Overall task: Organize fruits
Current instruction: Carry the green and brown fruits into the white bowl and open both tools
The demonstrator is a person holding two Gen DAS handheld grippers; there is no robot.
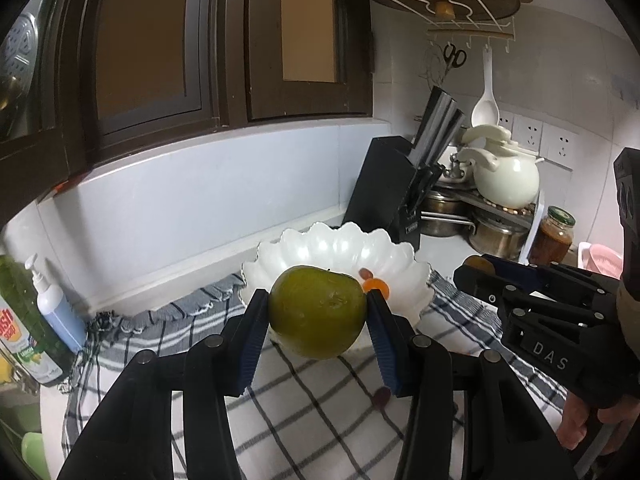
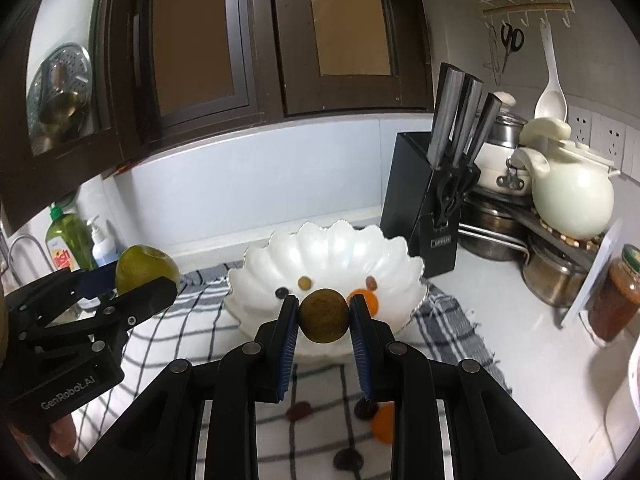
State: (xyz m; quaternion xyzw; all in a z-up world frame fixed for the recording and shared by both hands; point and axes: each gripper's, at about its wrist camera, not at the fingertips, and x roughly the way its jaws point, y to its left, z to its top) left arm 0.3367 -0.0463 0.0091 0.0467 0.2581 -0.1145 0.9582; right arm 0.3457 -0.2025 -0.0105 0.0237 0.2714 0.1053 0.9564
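My left gripper (image 1: pixel 318 312) is shut on a large green apple (image 1: pixel 318 311), held above the checked cloth just in front of the white scalloped bowl (image 1: pixel 320 246). My right gripper (image 2: pixel 323 315) is shut on a small brown round fruit (image 2: pixel 324 315), also lifted in front of the bowl (image 2: pixel 332 248). Inside the bowl lie a small orange fruit (image 2: pixel 370 300), an olive-coloured one (image 2: pixel 305 283), a dark one (image 2: pixel 283 291) and a reddish one (image 2: pixel 372 281). The left gripper with the green apple (image 2: pixel 146 268) shows at the left of the right wrist view.
Several small dark fruits (image 2: pixel 299 410) and an orange one (image 2: pixel 384 426) lie on the checked cloth (image 2: pixel 320 392). A black knife block (image 2: pixel 430 200), pots and a cream teapot (image 2: pixel 572 204) stand at the right. A jar (image 2: pixel 614 300) and soap bottles (image 2: pixel 72 246) flank the counter.
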